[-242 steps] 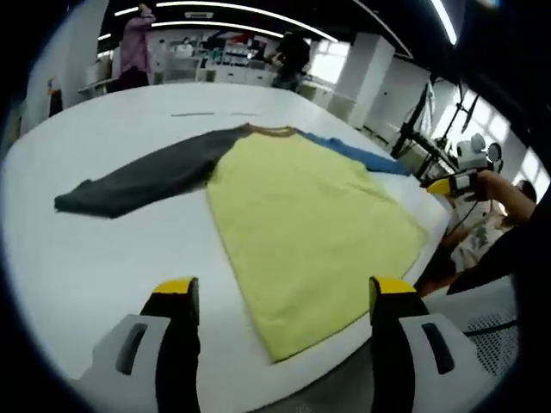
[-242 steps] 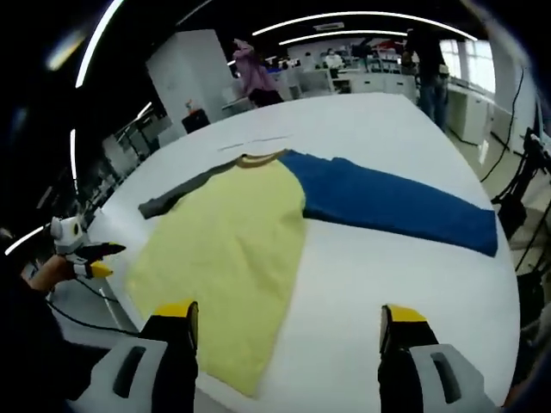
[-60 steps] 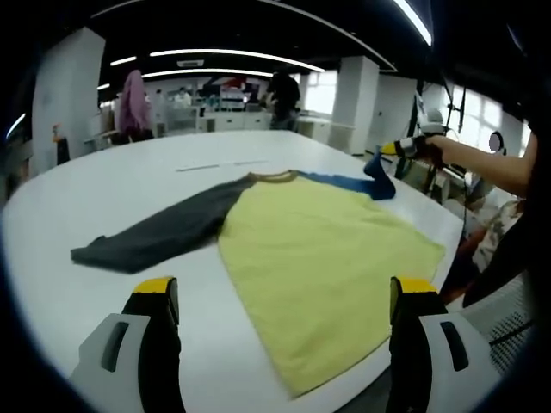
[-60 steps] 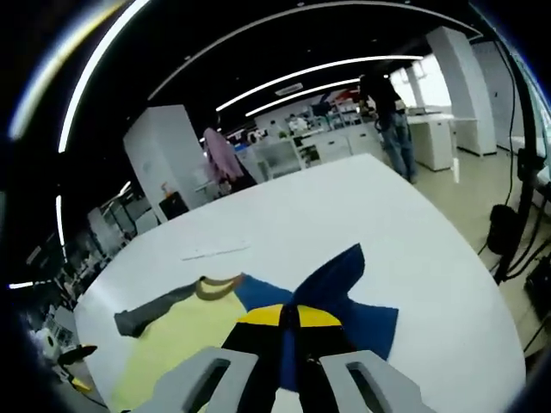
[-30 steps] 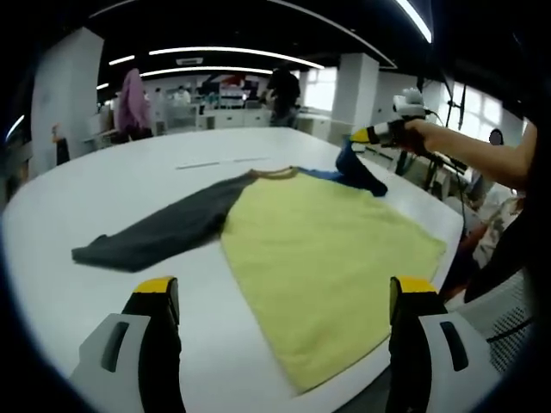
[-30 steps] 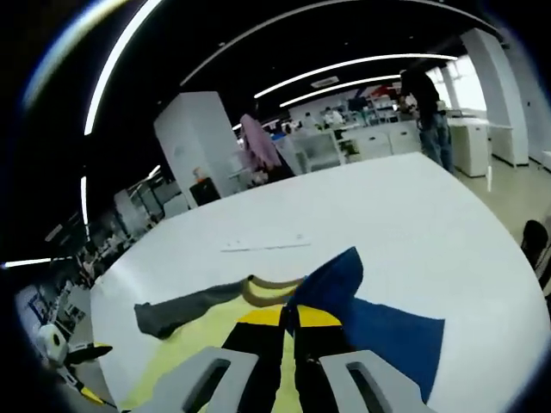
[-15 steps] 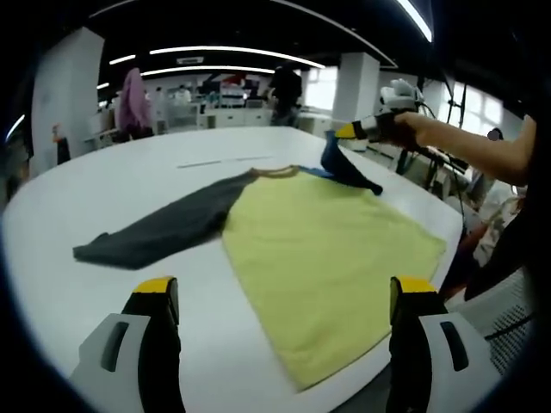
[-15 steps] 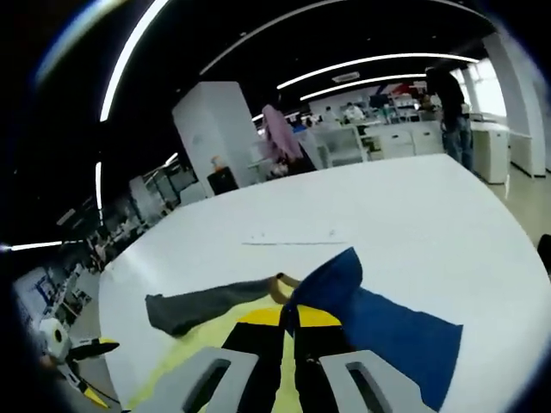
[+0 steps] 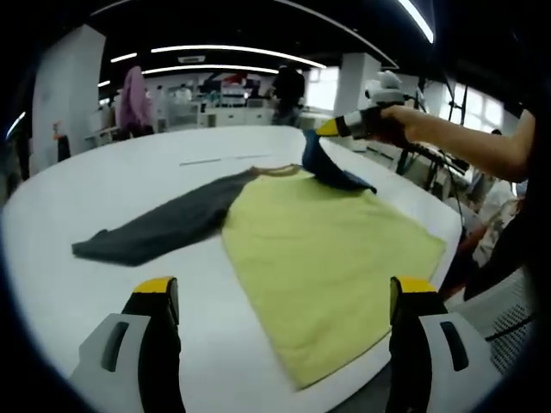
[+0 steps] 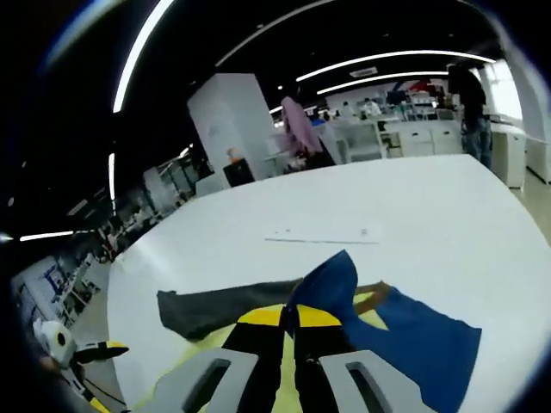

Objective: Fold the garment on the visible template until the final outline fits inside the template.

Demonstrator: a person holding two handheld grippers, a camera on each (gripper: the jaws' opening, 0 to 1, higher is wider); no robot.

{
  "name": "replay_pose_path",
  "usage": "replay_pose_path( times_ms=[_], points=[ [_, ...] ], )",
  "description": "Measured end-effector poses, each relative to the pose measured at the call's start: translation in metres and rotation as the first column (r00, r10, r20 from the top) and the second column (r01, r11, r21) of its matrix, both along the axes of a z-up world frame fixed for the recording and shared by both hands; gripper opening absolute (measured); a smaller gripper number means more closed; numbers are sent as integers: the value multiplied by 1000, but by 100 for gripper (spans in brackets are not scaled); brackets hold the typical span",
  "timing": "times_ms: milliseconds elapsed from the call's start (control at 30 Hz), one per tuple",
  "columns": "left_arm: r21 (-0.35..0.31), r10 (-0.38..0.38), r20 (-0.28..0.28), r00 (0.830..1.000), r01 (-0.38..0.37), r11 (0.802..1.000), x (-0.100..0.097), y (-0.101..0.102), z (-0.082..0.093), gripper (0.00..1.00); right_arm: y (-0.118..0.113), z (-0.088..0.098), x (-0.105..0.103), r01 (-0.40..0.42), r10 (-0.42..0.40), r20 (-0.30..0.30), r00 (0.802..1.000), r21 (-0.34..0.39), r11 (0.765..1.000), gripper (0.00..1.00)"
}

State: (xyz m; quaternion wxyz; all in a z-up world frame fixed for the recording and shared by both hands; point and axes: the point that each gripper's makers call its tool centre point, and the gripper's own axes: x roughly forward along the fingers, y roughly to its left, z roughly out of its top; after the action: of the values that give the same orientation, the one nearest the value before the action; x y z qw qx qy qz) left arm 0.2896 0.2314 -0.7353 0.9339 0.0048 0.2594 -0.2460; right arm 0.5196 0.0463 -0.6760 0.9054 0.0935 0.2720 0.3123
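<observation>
Broadly, the soft long-sleeved shirt with a pale yellow body (image 9: 323, 258) is seen laid flat on the smooth white round-edged table (image 9: 112, 172) in the left gripper view, its lower hem near the table's near edge and its brown ribbed collar (image 9: 277, 170) towards the middle. The dark grey sleeve (image 9: 159, 228) is stretched out flat towards the table's left edge in this view. The left gripper (image 9: 284, 297) is held above the near edge with its yellow-tipped black jaws set wide apart and nothing between them. From the right of this view a person's bare forearm is extended over the table, and the right gripper (image 9: 331, 129) is held level in the hand (image 9: 387, 125), with the blue sleeve (image 9: 331, 168) lifted from it over the collar area.

In the right gripper view the pinch is shown close up: the right gripper (image 10: 291, 317) is closed on a peaked fold of the blue sleeve (image 10: 331, 288), whose remaining length lies flat on the table (image 10: 413, 206) to the right. The grey sleeve (image 10: 219, 310) and a part of the collar (image 10: 372, 297) are seen beyond the jaws. A thin pale line (image 10: 323, 238) is marked on the table farther out. At the lower left of this view the left gripper (image 10: 103, 351) is glimpsed at the table's edge.
</observation>
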Motion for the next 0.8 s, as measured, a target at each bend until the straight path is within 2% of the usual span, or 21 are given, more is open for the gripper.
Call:
replay_pose_path(
  times_ms=[233,800],
  points=[
    [4,11,-7,1000,-11,1000,-2,3,-2,99,20,-2,5,-39,39,-5,999,-5,999,0],
    [8,15,-8,1000,-15,1000,-2,2,-1,99,75,-15,-5,-172,171,-28,985,-53,984,0]
  ],
)
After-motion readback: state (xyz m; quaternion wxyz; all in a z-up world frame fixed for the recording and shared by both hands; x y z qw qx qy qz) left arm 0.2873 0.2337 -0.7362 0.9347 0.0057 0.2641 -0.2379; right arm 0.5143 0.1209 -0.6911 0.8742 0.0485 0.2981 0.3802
